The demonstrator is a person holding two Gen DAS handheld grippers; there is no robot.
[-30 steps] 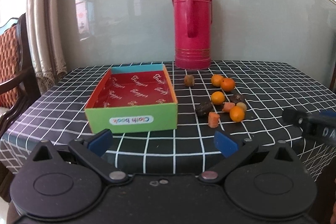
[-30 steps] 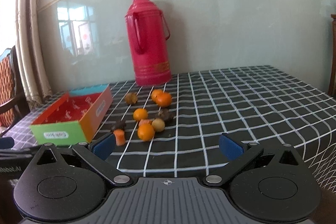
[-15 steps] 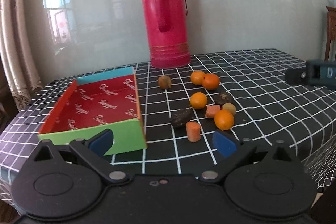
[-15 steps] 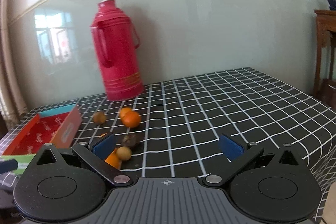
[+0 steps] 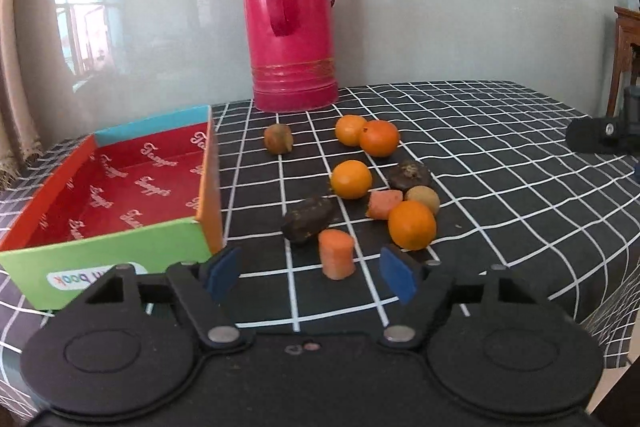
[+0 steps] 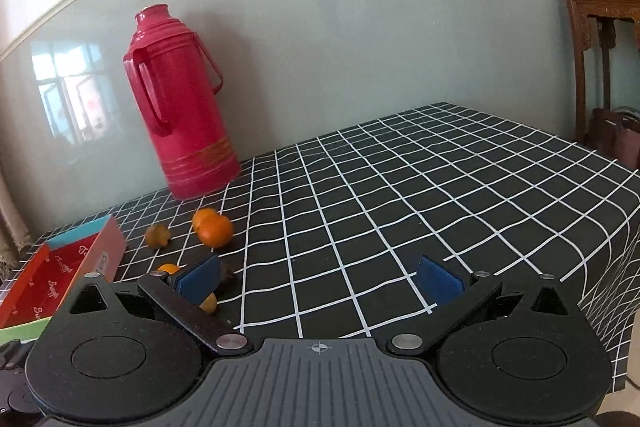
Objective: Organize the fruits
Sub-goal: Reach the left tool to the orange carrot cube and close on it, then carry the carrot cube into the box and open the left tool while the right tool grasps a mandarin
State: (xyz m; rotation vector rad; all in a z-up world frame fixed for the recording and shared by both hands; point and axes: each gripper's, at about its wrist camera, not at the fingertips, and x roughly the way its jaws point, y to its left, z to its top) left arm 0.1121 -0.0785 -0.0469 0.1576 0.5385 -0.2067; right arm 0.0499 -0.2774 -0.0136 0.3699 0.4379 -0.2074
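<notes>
Your surface (image 5: 500, 155), draped in a black cloth with a white grid, carries a tall red thermos (image 5: 294, 11), an empty open cardboard box with a red floor (image 5: 120, 183) and loose small orange fruits (image 5: 351, 179) just right of it, so sorting looks barely begun. Your left gripper (image 5: 310, 273) hovers wide open and empty before a short orange cylinder piece (image 5: 337, 254); next, judge a straight reach and close. Your right gripper (image 6: 320, 279), also spread and empty, faces bare cloth, and only the left view shows the whole cluster.

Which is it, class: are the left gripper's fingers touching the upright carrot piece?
Apart. In the left wrist view, the left gripper is open, and the carrot piece stands between its blue pads with checked tablecloth visible either side.
</notes>
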